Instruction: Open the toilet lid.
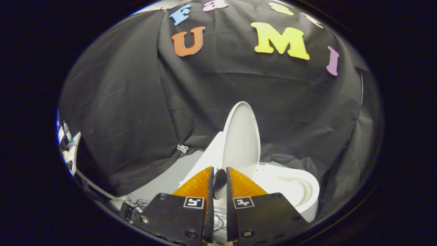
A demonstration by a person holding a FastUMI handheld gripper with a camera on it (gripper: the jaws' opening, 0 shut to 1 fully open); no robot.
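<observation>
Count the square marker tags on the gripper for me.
2: one marker tag on the left finger mount, one marker tag on the right. The gripper is nearly closed before the raised toilet lid.

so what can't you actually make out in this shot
- Gripper contact: a small dark knob sits between the fingers; whether both press it is unclear.
- Toilet bowl inside: hidden by its rim and the gripper body.
- Toilet lid hinge: hidden behind the fingers.
- Gear by the wall: too small.

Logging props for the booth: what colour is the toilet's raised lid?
White: the raised oval plastic toilet lid, seen in the gripper view, stands just beyond the gripper.
</observation>
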